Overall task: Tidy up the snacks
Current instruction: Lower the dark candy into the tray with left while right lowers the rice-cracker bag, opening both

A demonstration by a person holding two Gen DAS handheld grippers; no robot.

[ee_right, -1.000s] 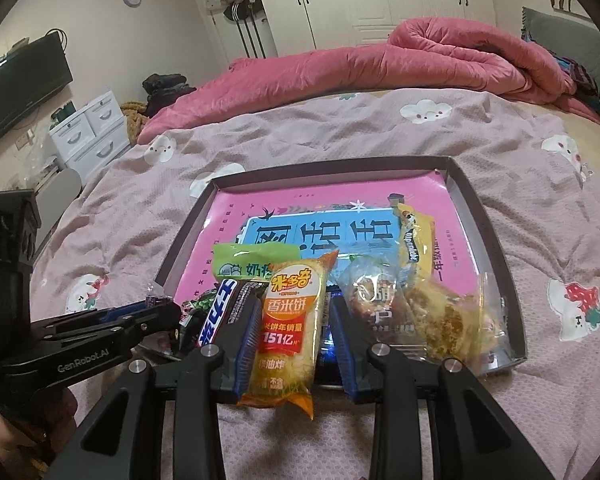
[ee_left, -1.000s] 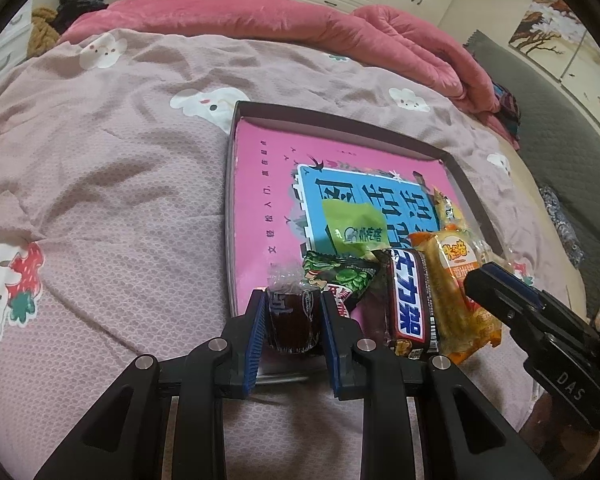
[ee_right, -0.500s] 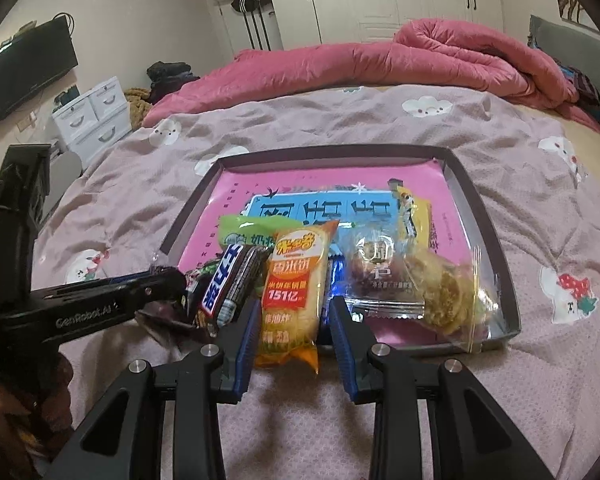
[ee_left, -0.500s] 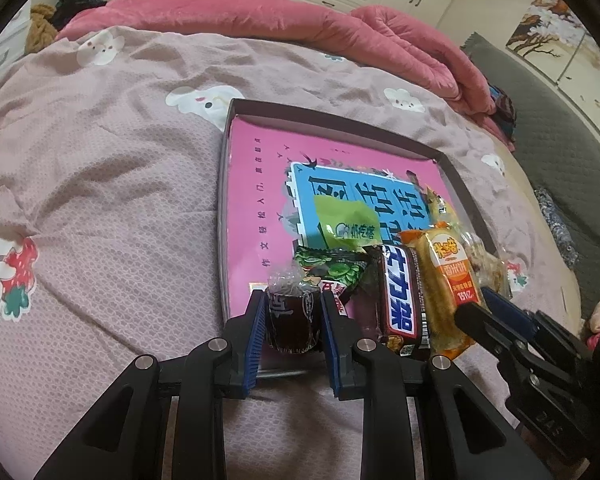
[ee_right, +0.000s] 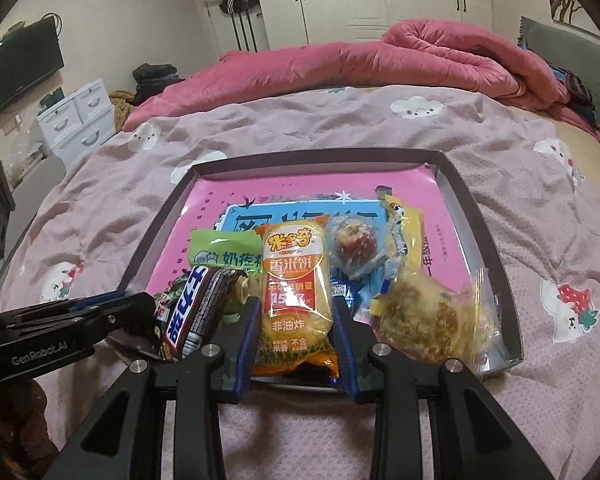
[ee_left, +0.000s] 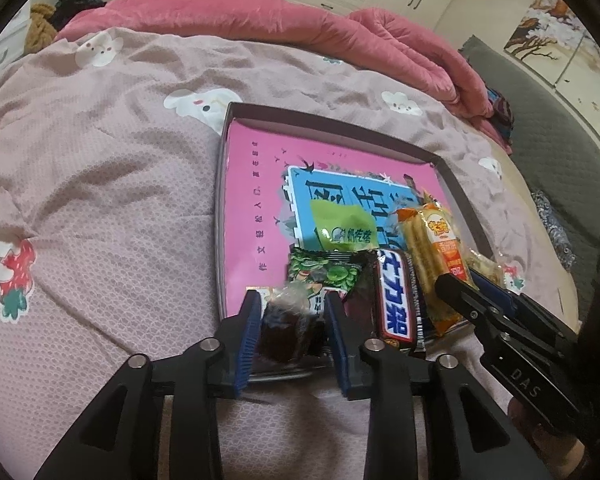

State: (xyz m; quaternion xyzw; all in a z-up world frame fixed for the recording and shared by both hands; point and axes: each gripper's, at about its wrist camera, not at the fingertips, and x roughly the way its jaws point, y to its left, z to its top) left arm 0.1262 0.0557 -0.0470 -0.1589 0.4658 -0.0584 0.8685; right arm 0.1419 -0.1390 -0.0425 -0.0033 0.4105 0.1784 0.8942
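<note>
Snacks piled at near edge of shallow tray (ee_right: 476, 216) on pink bedsheet (ee_left: 100, 184). Dark jelly cup (ee_left: 282, 330), in clear wrap, at tray's near left corner, between blue pads of left gripper (ee_left: 290, 332); fingers (ee_left: 249, 332) opening, left pad touching wrap, right pad apart from it. Left gripper angled down toward near rim. Orange rice cracker packet (ee_right: 296, 292) lengthwise between fingers (ee_right: 247, 336) of right gripper (ee_right: 296, 340), pads pressed to both sides of its near half. Right gripper also tilted downward, seen in left wrist view crossing in from right. Chocolate bar (ee_right: 194, 312) just left of cracker packet, propped on green packets. Round bun (ee_right: 354, 246) and crumbly cake in clear bag (ee_right: 428, 324) to right. Rumpled red duvet (ee_right: 380, 64) along far side of bed.
</note>
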